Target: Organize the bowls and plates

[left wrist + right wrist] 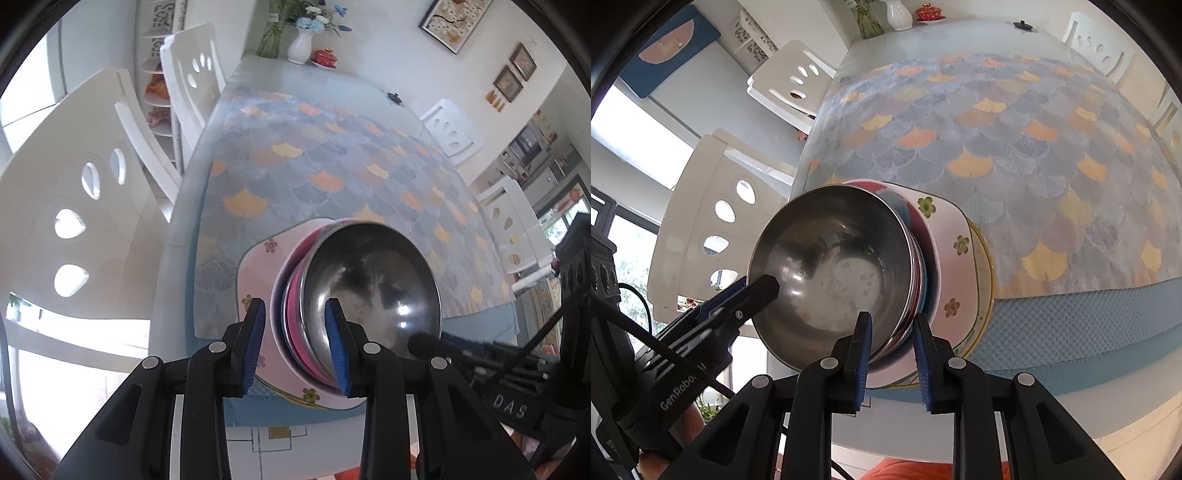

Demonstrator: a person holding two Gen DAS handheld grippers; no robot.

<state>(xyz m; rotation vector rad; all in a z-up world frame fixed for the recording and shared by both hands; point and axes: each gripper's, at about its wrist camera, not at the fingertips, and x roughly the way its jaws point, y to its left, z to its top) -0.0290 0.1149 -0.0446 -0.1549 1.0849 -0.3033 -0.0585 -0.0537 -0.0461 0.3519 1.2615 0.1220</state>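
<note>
A steel bowl (373,288) (831,273) sits on top of a stack of bowls (291,314) (918,273), pink and white among them, which rests on a pink square floral plate (255,269) (956,266) over a yellow-rimmed plate (984,295). The stack is at the table's near edge. My left gripper (295,347) straddles the rims of the stacked bowls on one side, one pad inside the steel bowl. My right gripper (892,354) straddles the rims on the opposite side. Both sets of jaws close around the rims; contact looks firm.
The table (280,77) carries a fan-patterned cloth (1015,140). White chairs (74,206) (713,225) stand along its sides. A white vase with flowers (301,44), a glass vase and a red lidded cup (325,57) stand at the far end.
</note>
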